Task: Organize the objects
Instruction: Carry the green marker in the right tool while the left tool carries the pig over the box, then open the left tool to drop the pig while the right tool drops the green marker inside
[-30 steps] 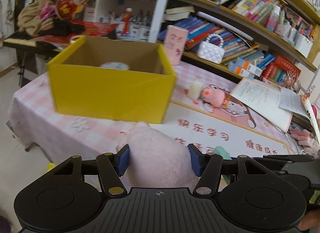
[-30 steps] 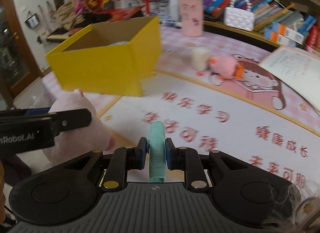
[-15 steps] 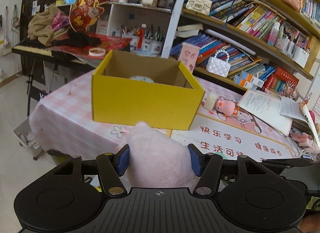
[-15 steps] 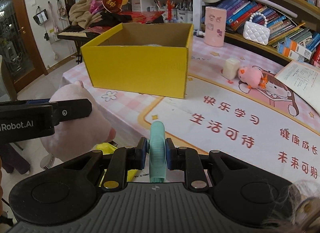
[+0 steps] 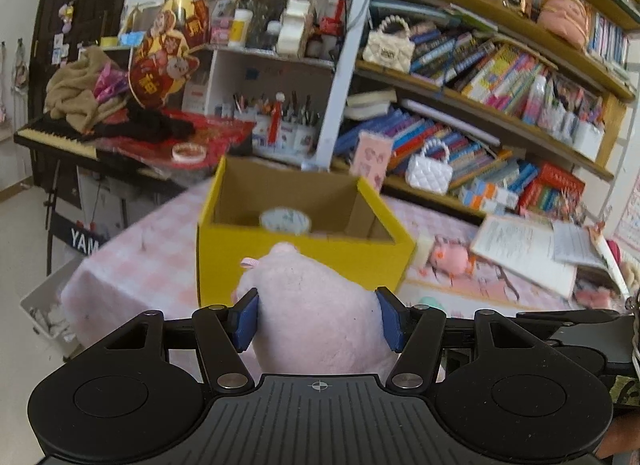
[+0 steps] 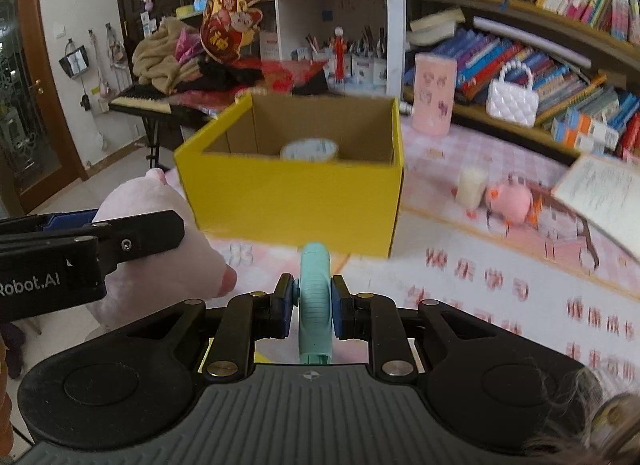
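My left gripper [image 5: 318,319] is shut on a pink plush toy [image 5: 316,305] and holds it in the air in front of the yellow open box [image 5: 296,261]. The plush also shows at the left of the right wrist view [image 6: 160,233]. My right gripper [image 6: 314,307] is shut on a flat teal object [image 6: 315,297], held on edge, near the box [image 6: 292,201]. A white round container [image 6: 309,150] sits inside the box.
A small pink plush [image 6: 510,203] and a white cup [image 6: 471,187] lie on the pink table mat [image 6: 480,285] right of the box. A pink cylinder [image 6: 434,93], an open booklet [image 6: 604,193], bookshelves [image 5: 500,105] and a keyboard [image 5: 56,137] with clutter stand behind.
Both grippers have risen and pulled back from the box with their loads still held, so more of the box's inside and the shelves shows.
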Tool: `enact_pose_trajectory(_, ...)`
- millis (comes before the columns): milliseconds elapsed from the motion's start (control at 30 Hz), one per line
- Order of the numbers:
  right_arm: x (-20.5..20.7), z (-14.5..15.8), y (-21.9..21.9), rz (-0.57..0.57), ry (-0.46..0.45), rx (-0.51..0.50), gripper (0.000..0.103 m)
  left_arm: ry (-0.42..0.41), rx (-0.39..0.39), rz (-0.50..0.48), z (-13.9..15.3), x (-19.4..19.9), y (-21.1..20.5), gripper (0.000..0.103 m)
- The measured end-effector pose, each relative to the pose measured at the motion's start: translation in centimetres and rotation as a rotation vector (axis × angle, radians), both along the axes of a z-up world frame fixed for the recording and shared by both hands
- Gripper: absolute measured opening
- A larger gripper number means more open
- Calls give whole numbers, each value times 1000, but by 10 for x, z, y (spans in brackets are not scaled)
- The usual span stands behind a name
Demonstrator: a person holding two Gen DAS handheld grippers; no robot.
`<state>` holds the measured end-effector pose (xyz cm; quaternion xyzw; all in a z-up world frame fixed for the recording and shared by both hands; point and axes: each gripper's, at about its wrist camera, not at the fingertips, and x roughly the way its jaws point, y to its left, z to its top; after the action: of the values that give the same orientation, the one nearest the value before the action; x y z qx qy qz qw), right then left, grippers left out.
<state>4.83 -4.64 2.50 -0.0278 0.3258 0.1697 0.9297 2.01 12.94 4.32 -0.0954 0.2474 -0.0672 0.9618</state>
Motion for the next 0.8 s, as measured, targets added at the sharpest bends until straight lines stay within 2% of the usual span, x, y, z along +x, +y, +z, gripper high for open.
enact_pose_trajectory(200, 45, 22, 4, 2, -88, 19, 18, -80, -3, 47, 25, 44, 7, 59)
enact_pose_trajectory(367, 100, 29, 12, 14, -146, -2, 18, -90, 21, 74, 32, 94, 4, 59)
enact_pose_trajectory(533, 157, 17, 24, 56, -150, -66, 18, -50, 44, 93, 22, 146, 2, 60)
enact_pose_trajectory(667, 193, -6, 34, 125, -91, -137, 18, 26, 74, 98, 3, 183, -1, 60)
enact_pose_trajectory(800, 211, -22, 39, 192, -48, -155, 18, 105, 87, 93, -17, 205, -4, 61)
